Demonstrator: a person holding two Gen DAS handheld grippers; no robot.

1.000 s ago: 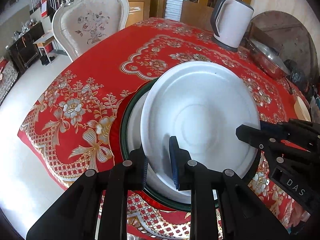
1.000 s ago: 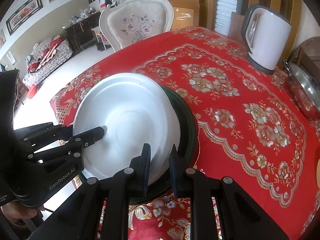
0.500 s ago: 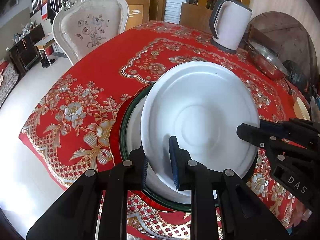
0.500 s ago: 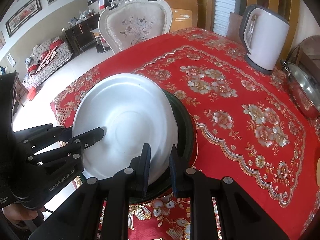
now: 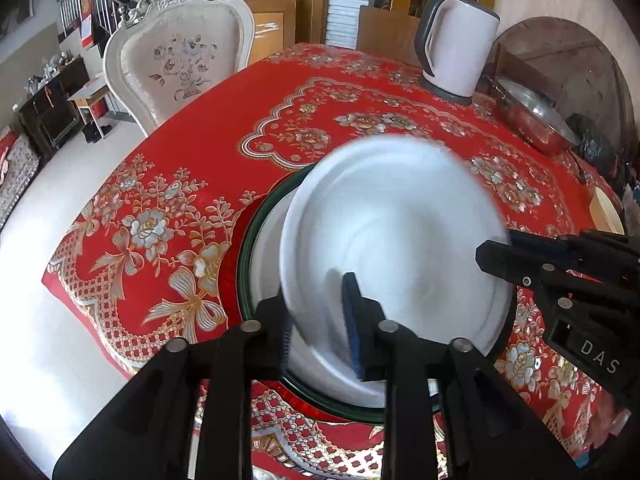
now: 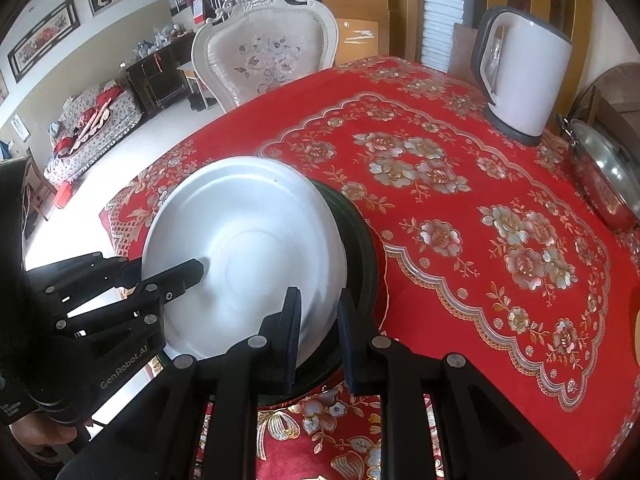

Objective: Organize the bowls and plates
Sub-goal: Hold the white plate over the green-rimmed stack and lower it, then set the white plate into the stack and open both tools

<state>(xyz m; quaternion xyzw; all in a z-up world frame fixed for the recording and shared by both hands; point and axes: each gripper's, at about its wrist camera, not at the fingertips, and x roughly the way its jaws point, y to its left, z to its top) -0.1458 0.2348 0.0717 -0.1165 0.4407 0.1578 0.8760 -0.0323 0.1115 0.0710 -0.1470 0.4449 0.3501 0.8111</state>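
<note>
A white plate [image 5: 396, 240] is held tilted above a larger green-rimmed plate [image 5: 250, 240] on the red floral tablecloth. My left gripper [image 5: 318, 312] is shut on the white plate's near rim, one finger over it and one under. My right gripper [image 6: 318, 328] is shut on the same plate's [image 6: 248, 240] right rim, and shows at the right of the left wrist view [image 5: 496, 256]. The green-rimmed plate [image 6: 360, 248] peeks out behind the white plate in the right wrist view. The left gripper shows at the left of the right wrist view [image 6: 188, 272].
A white electric kettle [image 5: 456, 48] stands at the table's far side, also in the right wrist view [image 6: 520, 76]. A steel pan with lid [image 5: 536, 120] sits far right. A white carved chair [image 5: 180, 60] stands behind the table. The table edge drops to the floor at left.
The white plate has shifted slightly left and lower over the green-rimmed plate and looks motion-blurred. Both grippers still grip its rim.
</note>
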